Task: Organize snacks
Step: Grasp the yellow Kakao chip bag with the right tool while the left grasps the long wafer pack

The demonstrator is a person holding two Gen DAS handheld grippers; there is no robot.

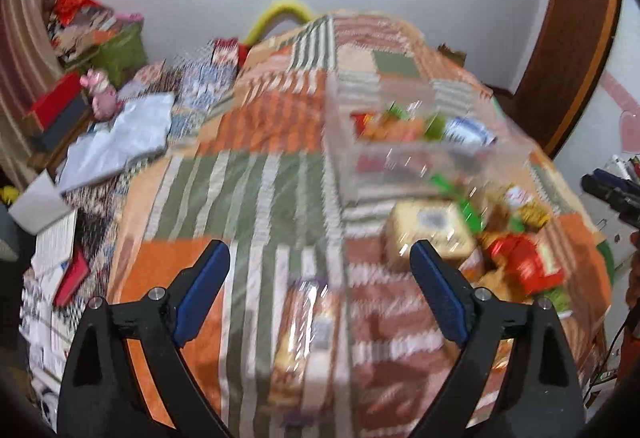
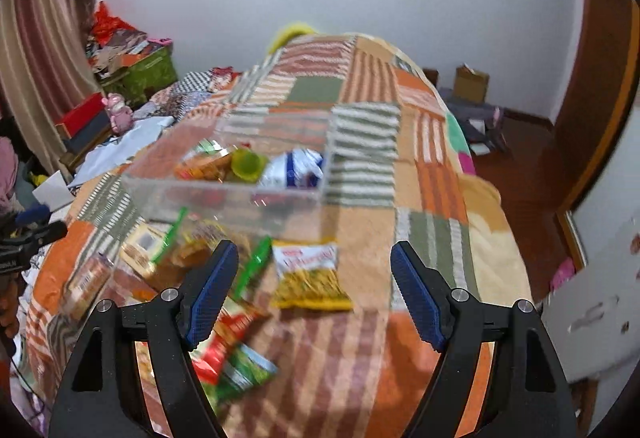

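A clear plastic box (image 2: pixel 224 193) stands on the patchwork blanket and holds several snacks, among them a green cup (image 2: pixel 249 163) and a blue-white packet (image 2: pixel 296 169). It also shows in the left wrist view (image 1: pixel 420 161). Loose snacks lie in front of it: a yellow packet (image 2: pixel 310 278), red and green packets (image 2: pixel 228 342), a tan packet (image 1: pixel 430 234) and a long biscuit pack (image 1: pixel 308 334). My left gripper (image 1: pixel 320 294) is open and empty above the biscuit pack. My right gripper (image 2: pixel 314 290) is open and empty above the yellow packet.
The bed's blanket (image 1: pixel 248 189) is bordered on the left by clutter: white sheets (image 1: pixel 120 141), a pink toy (image 1: pixel 102 95), red boxes (image 1: pixel 56 105) and books. A wooden door (image 2: pixel 600 97) and floor with a cardboard box (image 2: pixel 472 83) lie right.
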